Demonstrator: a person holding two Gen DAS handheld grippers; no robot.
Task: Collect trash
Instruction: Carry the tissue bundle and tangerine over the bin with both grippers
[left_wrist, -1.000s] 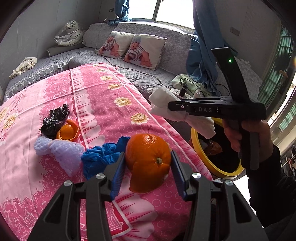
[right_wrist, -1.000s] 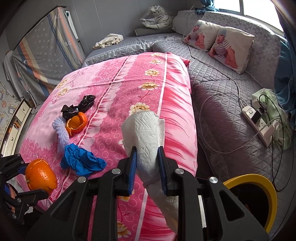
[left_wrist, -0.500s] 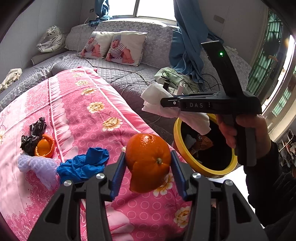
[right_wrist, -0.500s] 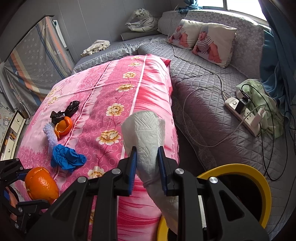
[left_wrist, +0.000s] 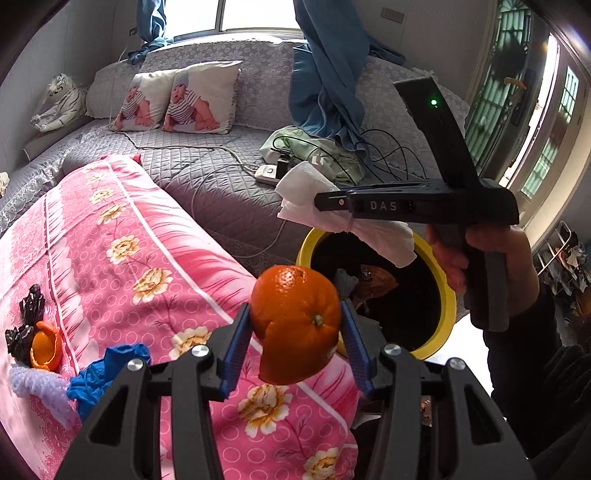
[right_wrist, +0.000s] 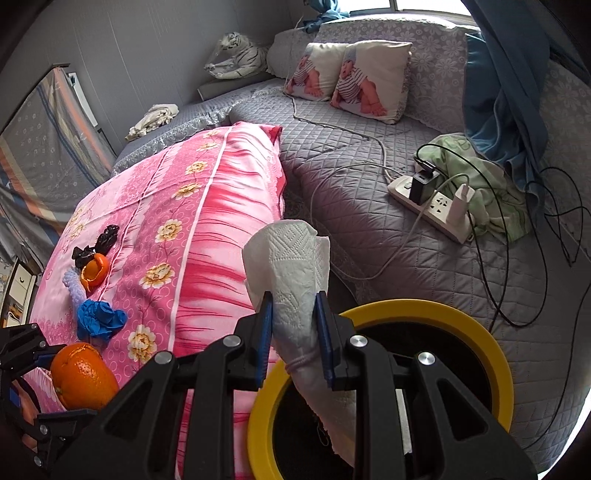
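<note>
A pink floral quilt (left_wrist: 122, 258) covers the bed, and past its right edge a yellow-rimmed bin (right_wrist: 495, 354) stands on the floor. The right gripper (right_wrist: 294, 325) clamps a white paper towel (right_wrist: 291, 266), whose lower end hangs over the bin's opening. The left gripper (left_wrist: 295, 347) grasps an orange peel (left_wrist: 295, 321) above the quilt's right edge beside the bin. Near the quilt's left edge lie a blue glove (left_wrist: 99, 376), a second peel (left_wrist: 44, 345) and a black wrapper (left_wrist: 29, 310).
</note>
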